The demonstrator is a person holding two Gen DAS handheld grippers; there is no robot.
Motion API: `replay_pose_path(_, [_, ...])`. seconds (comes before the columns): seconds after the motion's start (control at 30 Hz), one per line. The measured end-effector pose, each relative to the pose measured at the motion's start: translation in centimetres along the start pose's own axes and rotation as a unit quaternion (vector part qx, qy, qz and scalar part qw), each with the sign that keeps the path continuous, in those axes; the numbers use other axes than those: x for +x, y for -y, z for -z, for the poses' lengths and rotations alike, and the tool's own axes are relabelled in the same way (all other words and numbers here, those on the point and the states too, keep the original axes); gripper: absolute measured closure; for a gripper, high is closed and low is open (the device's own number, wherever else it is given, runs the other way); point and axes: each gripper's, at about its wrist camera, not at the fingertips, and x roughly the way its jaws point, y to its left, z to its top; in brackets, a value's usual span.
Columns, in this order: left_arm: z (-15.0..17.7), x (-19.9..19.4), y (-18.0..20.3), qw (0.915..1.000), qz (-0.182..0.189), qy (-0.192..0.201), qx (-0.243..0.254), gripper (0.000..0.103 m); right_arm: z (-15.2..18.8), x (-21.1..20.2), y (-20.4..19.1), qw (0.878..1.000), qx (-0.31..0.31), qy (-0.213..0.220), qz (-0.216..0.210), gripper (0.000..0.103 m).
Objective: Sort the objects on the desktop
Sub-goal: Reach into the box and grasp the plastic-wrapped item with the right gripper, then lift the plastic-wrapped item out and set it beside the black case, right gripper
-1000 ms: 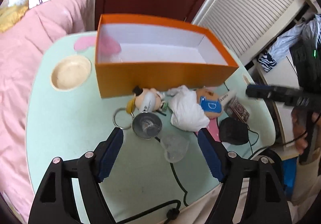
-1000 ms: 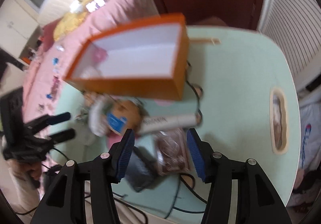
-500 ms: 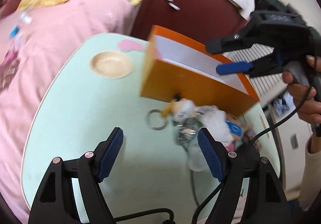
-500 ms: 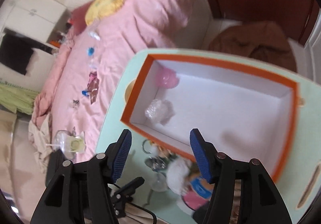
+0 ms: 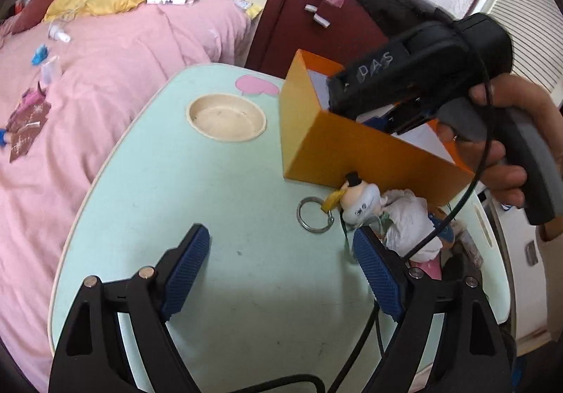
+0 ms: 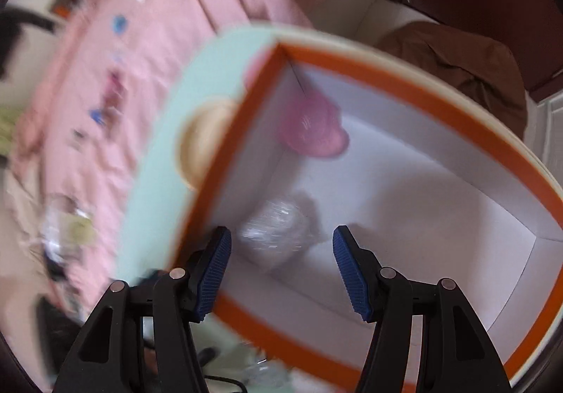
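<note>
Since a second earlier, the right gripper (image 6: 281, 266) had swung from the clutter at the bench's near edge to hang over the orange box (image 6: 440, 100), pointing steeply down into it. Its jaws were closing with nothing pressed between them; a clear crumpled wrapper (image 6: 278, 238) lay on the box floor just ahead of and between them, and a pink cup (image 6: 313, 132) sat further ahead in the corner. So two things seemed sorted.

The left gripper (image 5: 281, 273) stood released, its jaws opening over bare bench (image 5: 176, 181). Just ahead of its right-hand jaw lay what was left: a key ring (image 5: 315, 217), a small doll (image 5: 360, 199) and a white wad of tissue (image 5: 411, 220), crowded against the box's near wall. By that showing, most of the sorting remained.

From the left wrist, the right gripper's body hid the box's inside. More clutter behind the right-hand jaw was cut off and unclear. The right wrist view was smeared, so everything outside the box was hard to make out.
</note>
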Motion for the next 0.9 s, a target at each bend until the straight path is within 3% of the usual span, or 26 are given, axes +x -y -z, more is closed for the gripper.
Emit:
replay_pose_path(0.03, [0.0, 0.0, 0.0, 1.0000, 0.000, 0.000, 0.001, 0.019, 0.0, 0.0, -0.1, 1.000, -0.008, 0.004, 0.010, 0.064])
replay_pose_path(0.1, [0.0, 0.0, 0.1, 1.0000, 0.000, 0.001, 0.002, 0.019, 0.2, -0.1, -0.1, 1.000, -0.016, 0.013, 0.020, 0.065])
replay_pose_path(0.3, [0.2, 0.2, 0.6, 0.9998, -0.010, 0.003, 0.016, 0.019, 1.0, -0.9, 1.8, 0.999, 0.012, 0.044, -0.017, 0.066])
replay_pose_path(0.43, [0.3, 0.3, 0.8, 0.9995, -0.017, 0.003, 0.025, 0.019, 2.6, -4.0, 2.6, 0.994, 0.030, 0.094, -0.043, 0.066])
replay_pose_path(0.63, [0.2, 0.1, 0.0, 1.0000, 0.009, 0.002, 0.001, 0.019, 7.1, -9.6, 3.8, 0.984, 0.037, 0.160, -0.066, 0.066])
replay_pose_path(0.77, [-0.4, -0.3, -1.3, 0.9988, 0.032, -0.006, -0.037, 0.019, 11.1, -10.7, 3.7, 0.985, 0.018, 0.157, -0.071, 0.066])
replay_pose_path(0.9, [-2.0, -1.2, -2.5, 0.9952, 0.061, -0.007, -0.076, 0.019, 14.5, -9.0, 3.3, 0.989, 0.007, 0.138, -0.051, 0.066])
